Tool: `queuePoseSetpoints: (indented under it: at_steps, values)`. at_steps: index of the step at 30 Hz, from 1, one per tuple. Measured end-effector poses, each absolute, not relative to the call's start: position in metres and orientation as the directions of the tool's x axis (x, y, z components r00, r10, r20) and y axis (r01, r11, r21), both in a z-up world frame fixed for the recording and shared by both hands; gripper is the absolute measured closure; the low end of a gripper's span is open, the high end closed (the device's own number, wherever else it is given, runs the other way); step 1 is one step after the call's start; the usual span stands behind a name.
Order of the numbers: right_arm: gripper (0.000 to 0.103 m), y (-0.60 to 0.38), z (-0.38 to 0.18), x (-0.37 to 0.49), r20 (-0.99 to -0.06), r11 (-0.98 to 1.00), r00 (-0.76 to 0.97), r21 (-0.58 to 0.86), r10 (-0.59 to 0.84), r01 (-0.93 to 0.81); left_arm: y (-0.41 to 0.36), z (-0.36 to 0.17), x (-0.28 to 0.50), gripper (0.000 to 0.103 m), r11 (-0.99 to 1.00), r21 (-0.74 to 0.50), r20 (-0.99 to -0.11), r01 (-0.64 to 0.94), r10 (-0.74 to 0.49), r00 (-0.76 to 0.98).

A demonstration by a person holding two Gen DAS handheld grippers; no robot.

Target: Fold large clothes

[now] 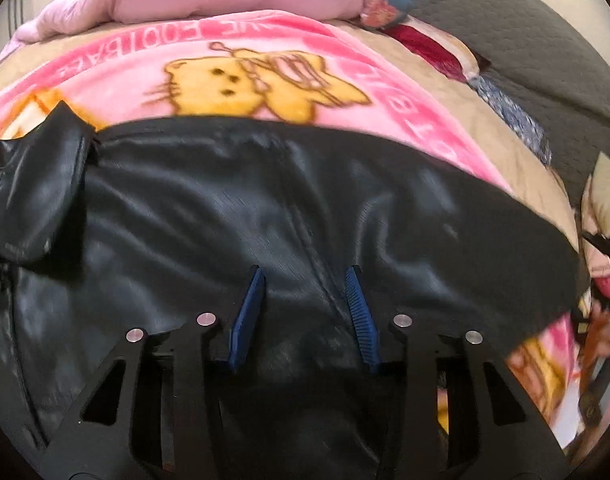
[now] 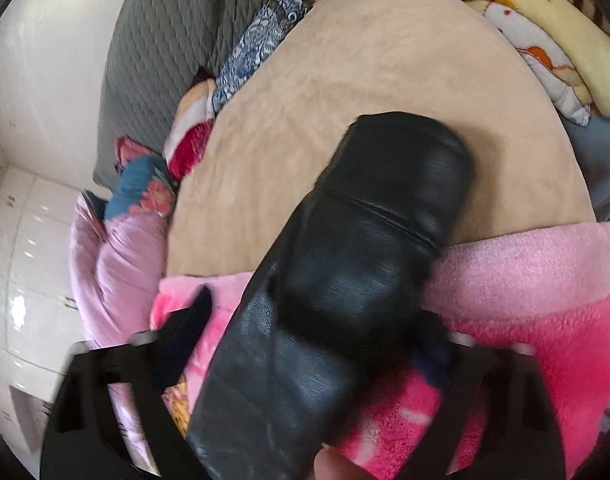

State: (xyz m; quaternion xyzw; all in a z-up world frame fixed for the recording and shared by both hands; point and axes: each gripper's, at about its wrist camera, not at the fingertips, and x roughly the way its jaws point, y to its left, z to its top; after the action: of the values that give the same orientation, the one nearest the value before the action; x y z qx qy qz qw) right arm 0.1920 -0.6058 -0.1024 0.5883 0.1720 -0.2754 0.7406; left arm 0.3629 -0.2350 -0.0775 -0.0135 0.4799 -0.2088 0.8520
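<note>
Black leather: jacket [image 1: 241, 208], spread flat on pink cartoon blanket [image 1: 233, 68], bed surface.
Left wrist view: left gripper [image 1: 305, 304] low over jacket body, near edge; blue pads [image 1: 247, 316] parted, leather lies between, not pinched yet.
Sleeve, far left: one sleeve [image 1: 37, 196] looks already turned in over body.
Right wrist view: right gripper [image 2: 305, 356] straddles other sleeve [image 2: 365, 248], w/ cuff end far, over tan sheet [image 2: 345, 80]; blurred, can't tell if it's gripping.
Progress: early. Approx 1 sleeve in; 2nd sleeve + body folds left.
</note>
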Motion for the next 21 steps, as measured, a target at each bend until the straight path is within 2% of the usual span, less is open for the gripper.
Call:
queuePoseSetpoints:
  at_steps: [1,2,4,5,7,10,14,21]
  values:
    - [0.059,-0.607,-0.105,0.191,-0.56,0.139,0.806,0.797,-0.192,0.588,-0.237,-0.077,0.358,0.069,0.909,-0.222,-0.811,0.352,-0.373,0.451]
    - [0.067,-0.608,-0.109,0.191,-0.529,0.11,0.833,0.829,-0.165,0.548,-0.238,-0.077,0.354,0.069,0.905,-0.231,-0.809,0.357,-0.382,0.446]
    - [0.076,-0.606,-0.114,0.193,-0.457,0.06,0.883,0.883,-0.109,0.465,-0.238,-0.078,0.351,0.069,0.898,-0.248,-0.806,0.363,-0.399,0.438]
    - [0.082,-0.603,-0.11,0.195,-0.439,0.077,0.893,0.891,-0.1,0.447,-0.238,-0.079,0.353,0.069,0.896,-0.249,-0.807,0.368,-0.402,0.432]
    - [0.088,-0.596,-0.093,0.201,-0.394,0.146,0.914,0.903,-0.094,0.404,-0.234,-0.081,0.358,0.069,0.889,-0.287,-0.806,0.358,-0.426,0.412]
    - [0.088,-0.583,-0.066,0.206,-0.297,0.226,0.953,0.926,-0.059,0.303,-0.223,-0.076,0.36,0.063,0.866,-0.362,-0.79,0.345,-0.481,0.379]
    - [0.088,-0.566,-0.033,0.211,-0.199,0.334,0.979,0.922,-0.032,0.198,-0.203,-0.06,0.358,0.042,0.848,-0.43,-0.769,0.31,-0.524,0.366]
    - [0.089,-0.514,0.017,0.228,-0.092,0.511,0.991,0.859,0.092,0.032,-0.139,-0.007,0.351,0.029,0.851,-0.467,-0.708,0.241,-0.523,0.474]
